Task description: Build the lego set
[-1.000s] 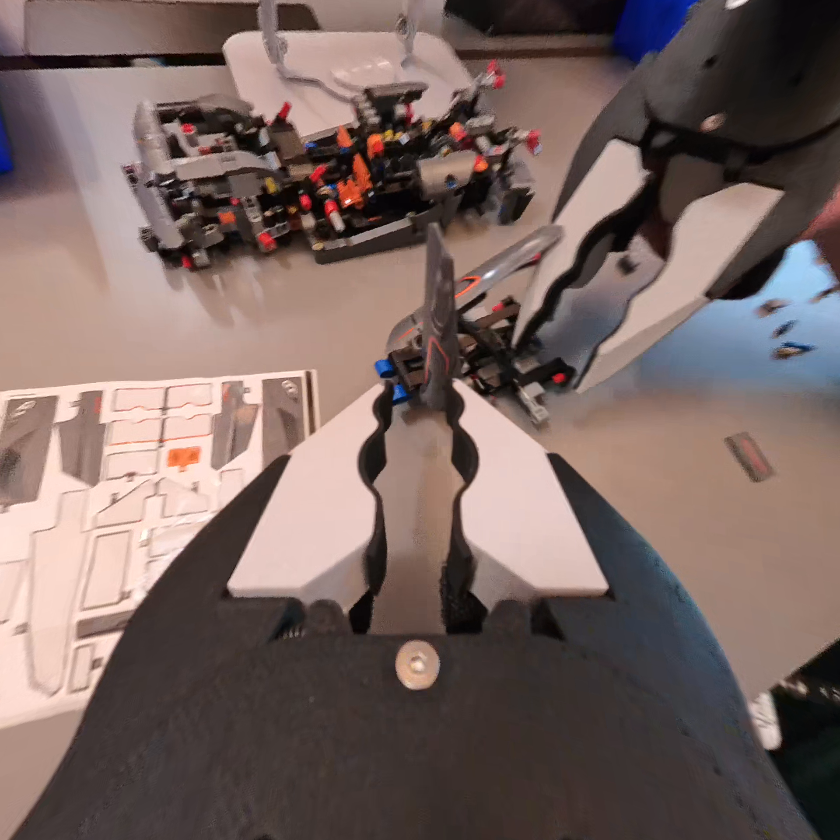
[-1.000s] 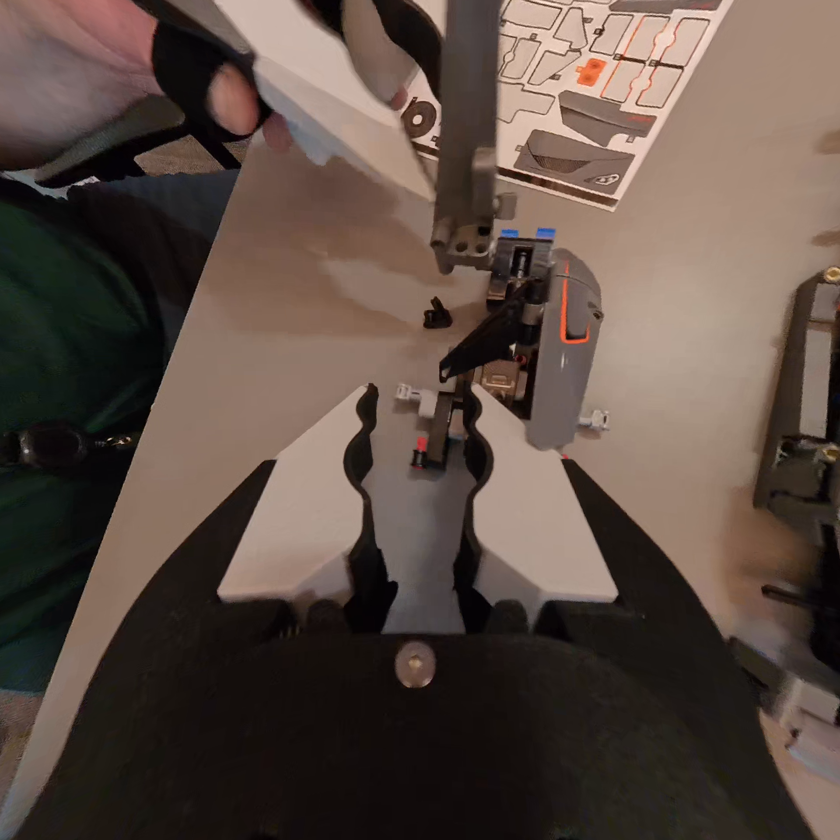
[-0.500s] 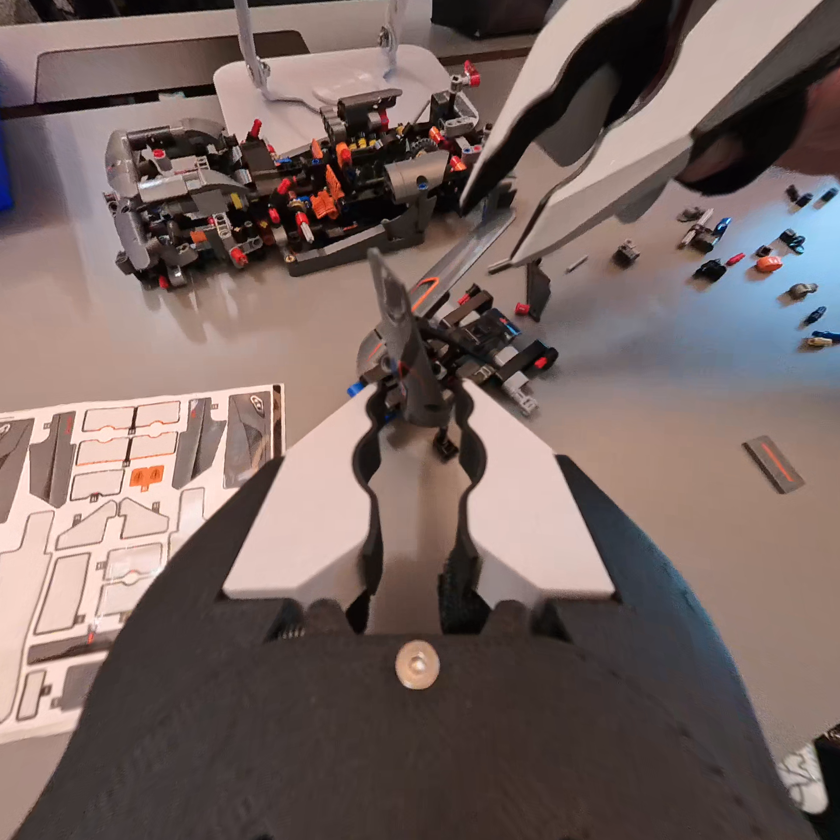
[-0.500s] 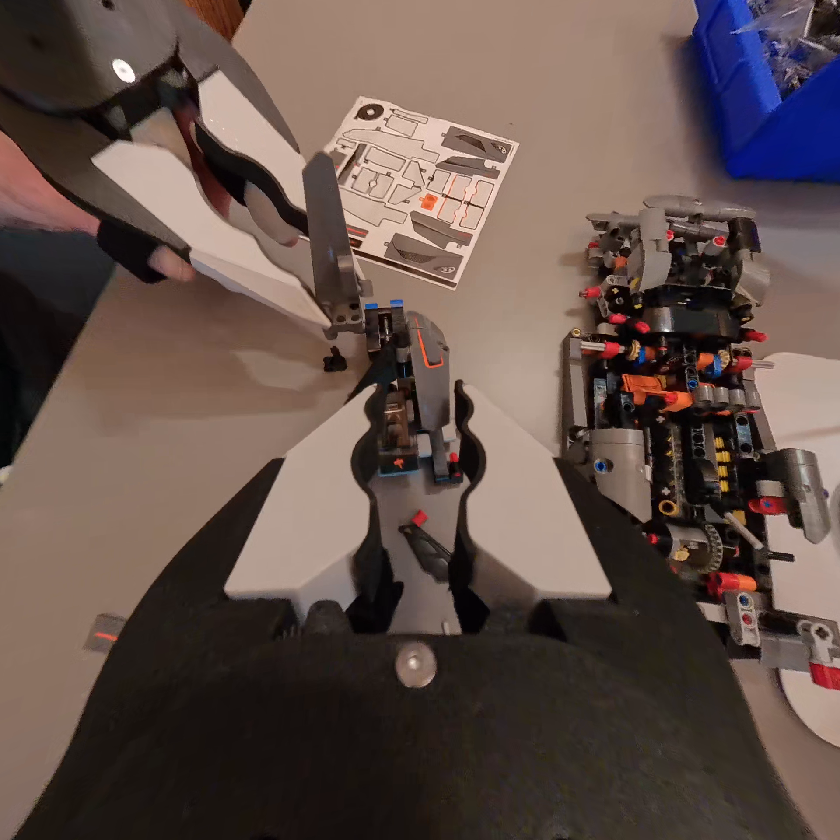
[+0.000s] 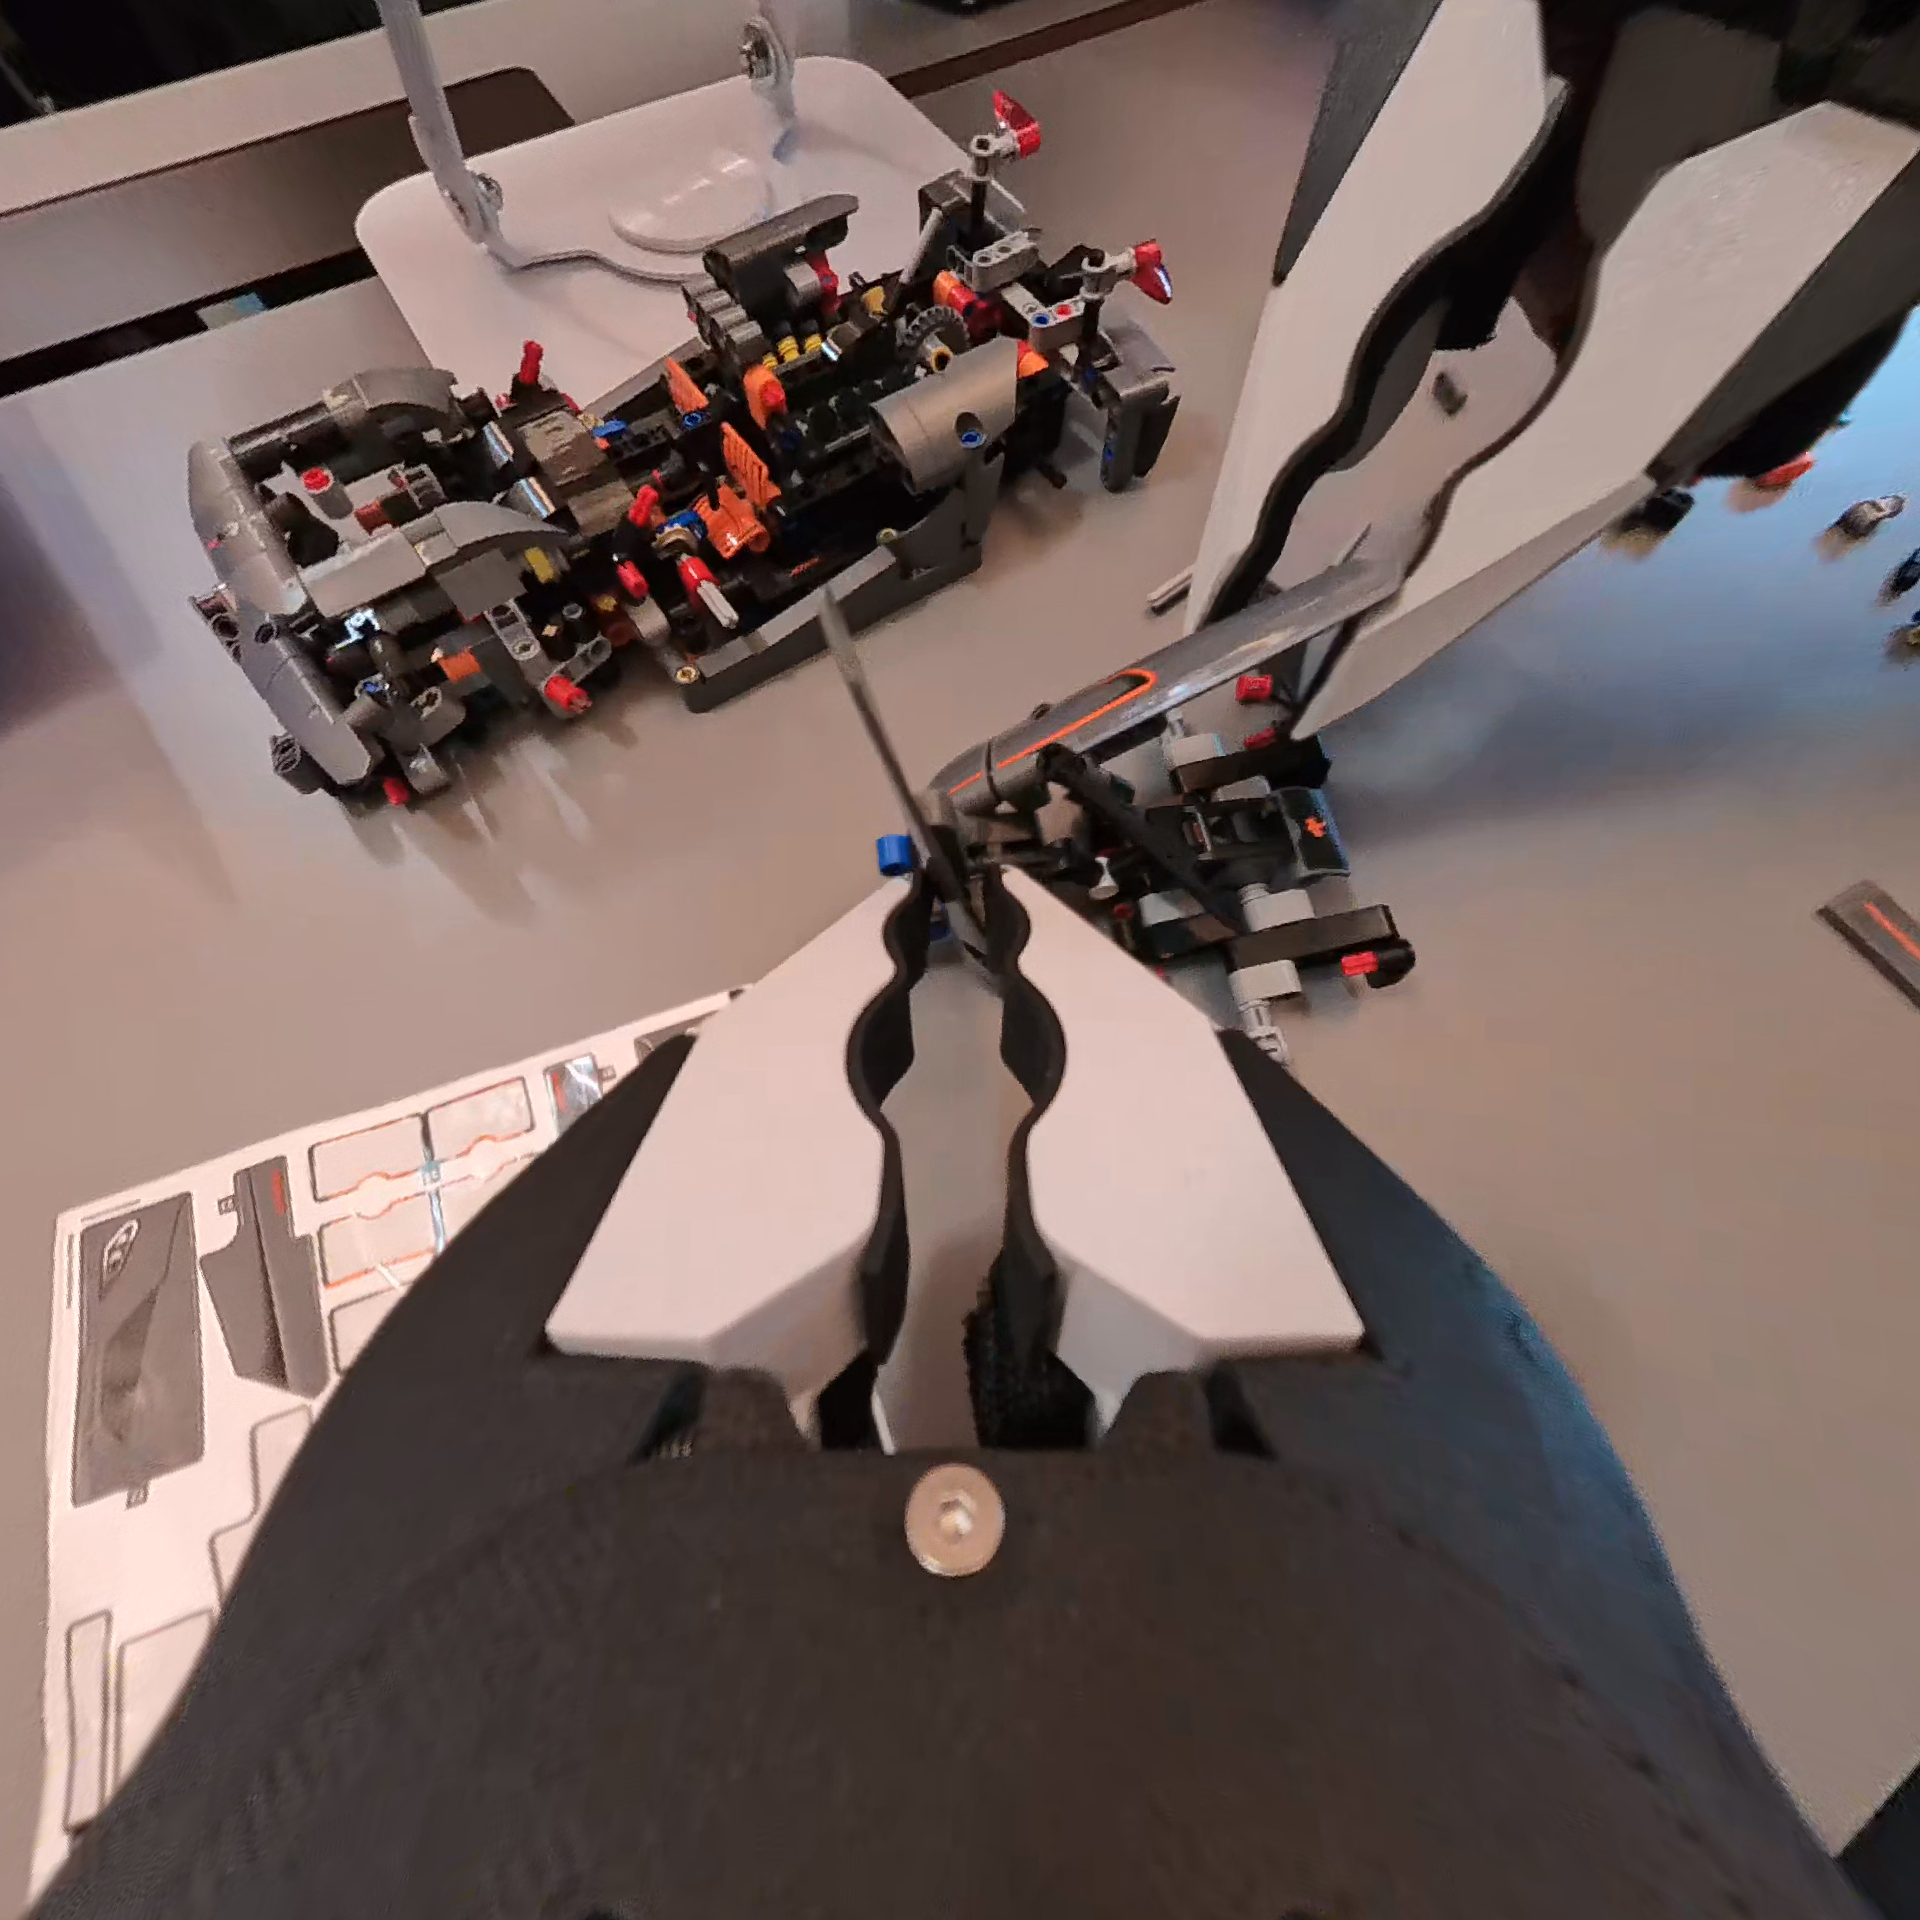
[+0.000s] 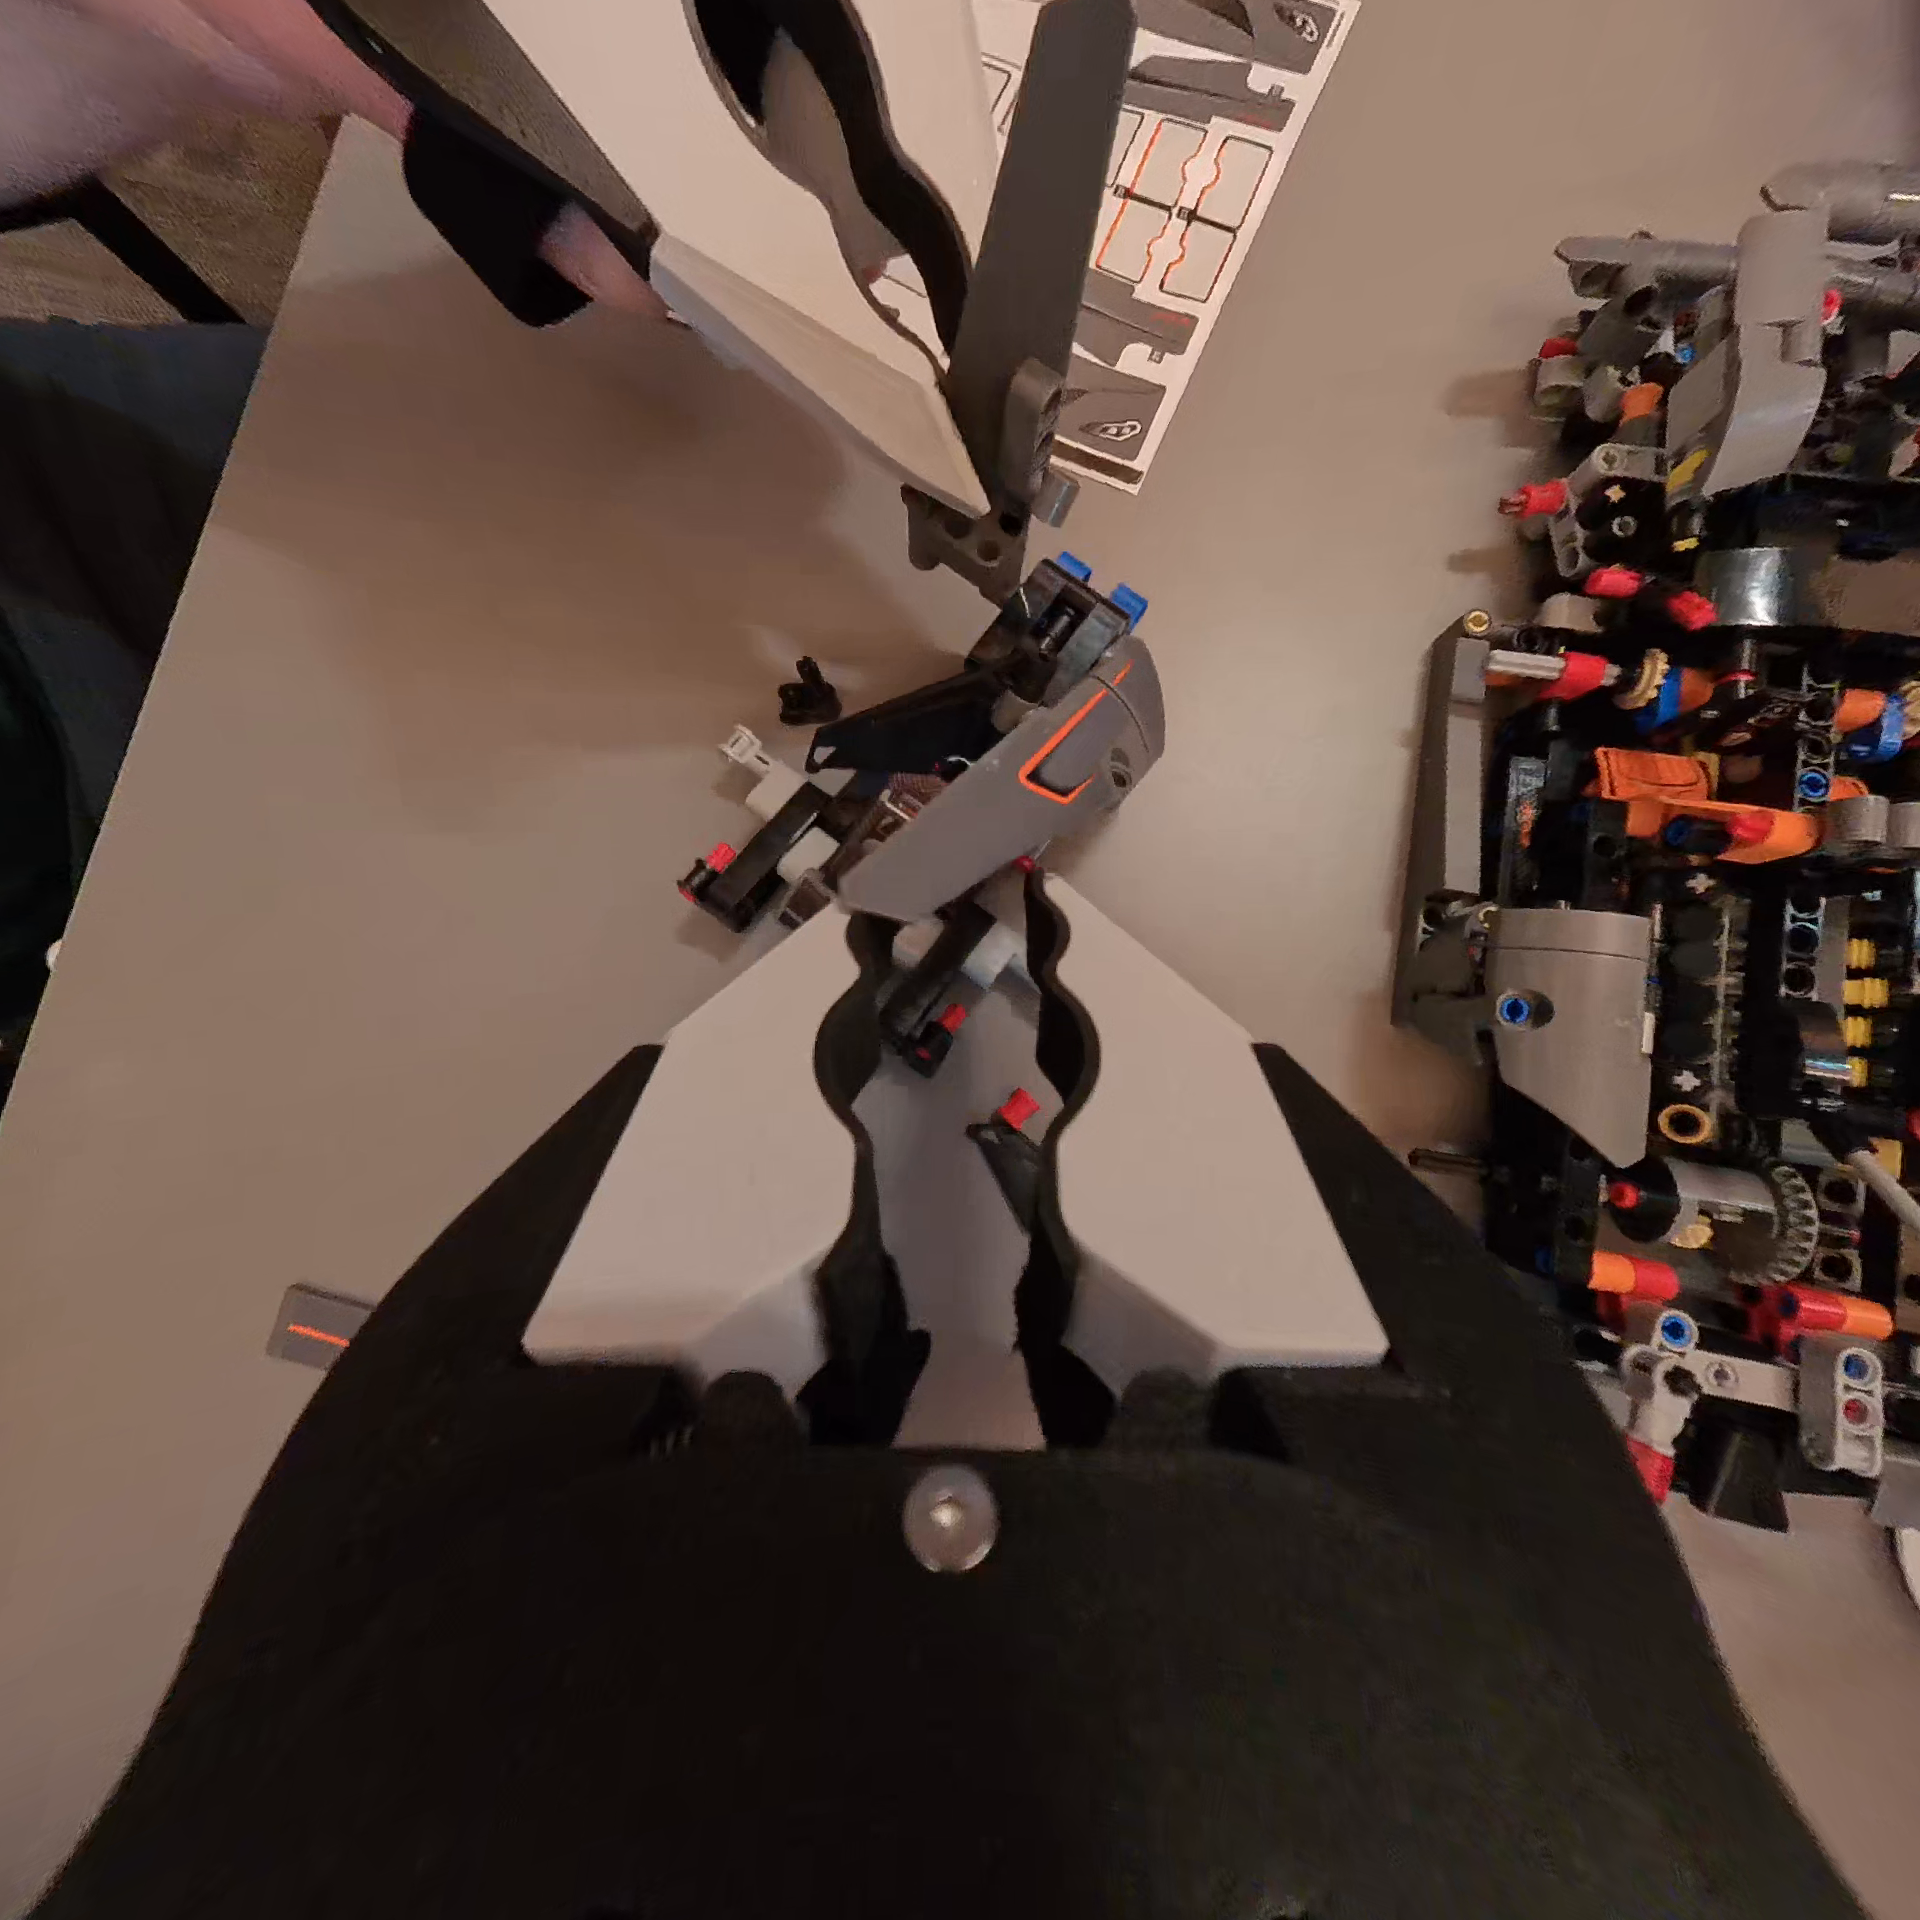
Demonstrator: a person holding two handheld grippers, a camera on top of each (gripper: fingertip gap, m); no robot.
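My left gripper (image 5: 953, 891) is shut on a thin dark grey panel (image 5: 868, 707) that stands up edge-on. In the right wrist view the left gripper (image 6: 961, 416) holds this panel (image 6: 1049, 208) with its holed lower end against the blue-pin end of a small sub-assembly (image 6: 997, 800). The sub-assembly is a grey curved panel with an orange line on a black frame (image 5: 1226, 842), and it rests on the table. My right gripper (image 6: 940, 902) is open. Its fingers straddle the sub-assembly's near end. It also shows in the left wrist view (image 5: 1262, 670), coming down from the upper right.
A large car chassis (image 5: 675, 499) lies behind the sub-assembly and also shows in the right wrist view (image 6: 1714, 831). A sticker sheet (image 5: 208, 1299) lies on the left. A dark tile with an orange line (image 5: 1881, 945), a small black piece (image 6: 805, 691) and loose parts (image 5: 1870, 514) lie around. Left tips to right tips: about 8 centimeters. The small black piece (image 6: 805, 691) is about 7 centimeters from my left fingertips.
My right gripper has come back down onto the sub-assembly's end. My left gripper has brought the dark panel's lower end to the blue-pin end, and the sub-assembly has turned slightly.
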